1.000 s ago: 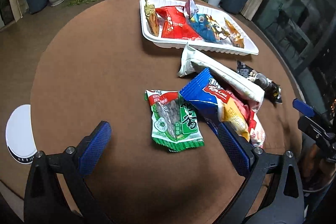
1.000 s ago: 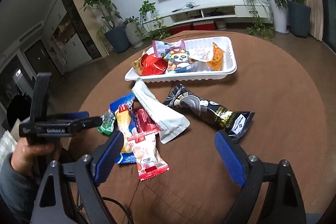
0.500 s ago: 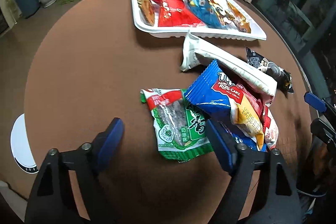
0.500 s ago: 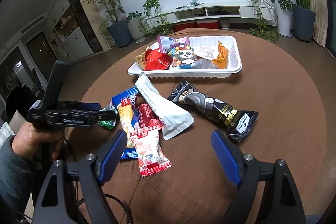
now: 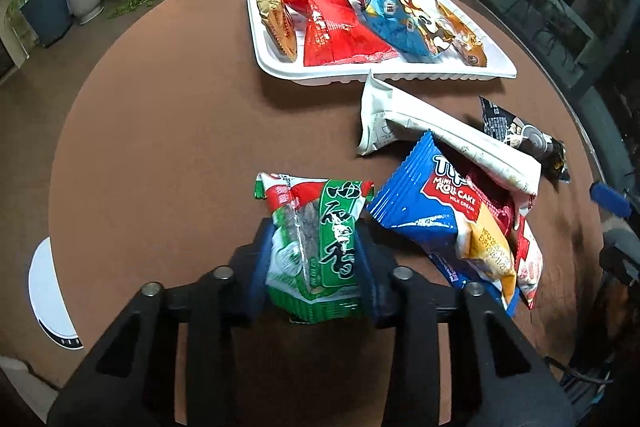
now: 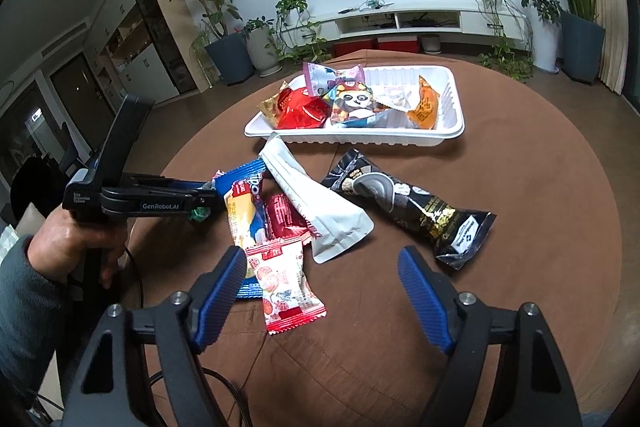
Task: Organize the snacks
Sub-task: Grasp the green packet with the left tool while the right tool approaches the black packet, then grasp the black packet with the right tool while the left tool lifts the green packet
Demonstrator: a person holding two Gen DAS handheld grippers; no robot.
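My left gripper (image 5: 316,259) is shut on a green snack packet (image 5: 320,235), which buckles between the pads on the brown round table (image 5: 160,147). In the right wrist view the left gripper (image 6: 200,203) shows side-on with a bit of green at its tip. Beside it lie a blue roll-cake packet (image 5: 432,203), a white pouch (image 5: 448,135), a black packet (image 6: 412,207) and a red-white packet (image 6: 284,283). The white tray (image 5: 276,67) at the far side holds several snacks. My right gripper (image 6: 320,291) is open and empty, above the red-white packet.
A white round object (image 5: 44,287) sits at the table's left edge. Potted plants (image 6: 224,39) and a TV shelf (image 6: 420,19) stand beyond the table. A cable (image 6: 224,379) lies at the near edge.
My left gripper moved forward over the green packet and closed on it, crumpling it. My right gripper stayed open and barely shifted.
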